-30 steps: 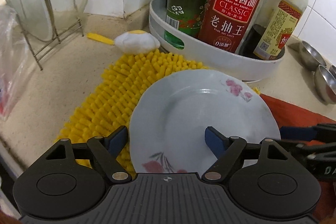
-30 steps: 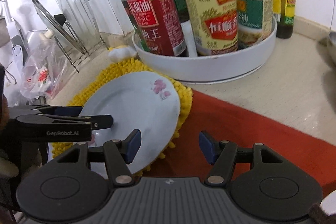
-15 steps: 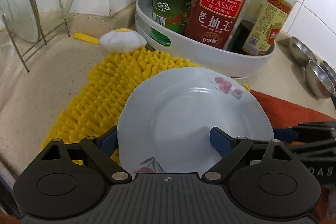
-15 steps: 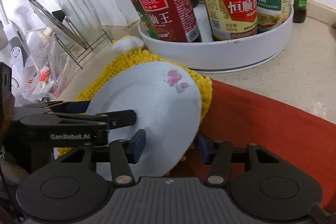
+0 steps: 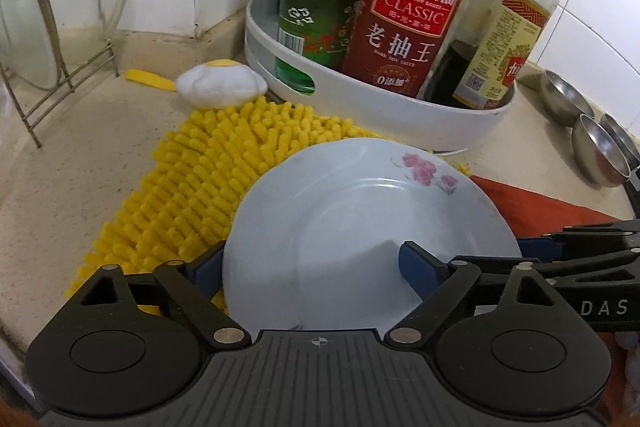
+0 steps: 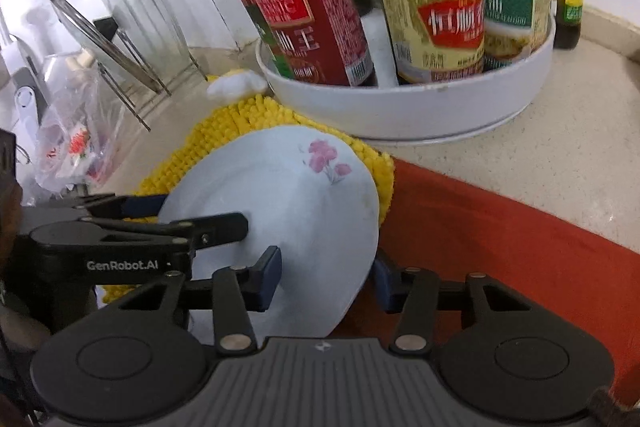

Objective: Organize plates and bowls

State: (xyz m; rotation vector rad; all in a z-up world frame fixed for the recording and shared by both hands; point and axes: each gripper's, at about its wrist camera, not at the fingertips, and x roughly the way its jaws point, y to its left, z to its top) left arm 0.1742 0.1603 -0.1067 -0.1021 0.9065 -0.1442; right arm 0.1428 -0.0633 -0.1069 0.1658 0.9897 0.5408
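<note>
A white plate (image 5: 360, 227) with pink flowers near its rim sits low in the middle of both views, tilted, its far edge over a shaggy yellow mat (image 5: 192, 187) and its right side above a red cloth (image 6: 500, 227) on the speckled desk (image 5: 80, 131). The left tongs (image 5: 310, 265) stand wide apart astride the plate's near edge, one blue pad at the left rim and the other over the plate's face, neither plainly pressing. The right tongs (image 6: 326, 277) are closing with the plate's right edge between them; the left blue pad lies over the plate's face and the right pad is partly hidden behind the rim, so it is hard to say whether they grip yet. Behind the plate, in the upper centre, a round white tray (image 5: 360, 99) holds sauce bottles (image 5: 412, 7). A white and yellow soft toy (image 5: 220, 87) lies just left of the tray. Glass lids lean in a wire rack (image 5: 52, 95) at the upper left, and small steel bowls (image 5: 592, 143) stand at the right edge of the left view.
</note>
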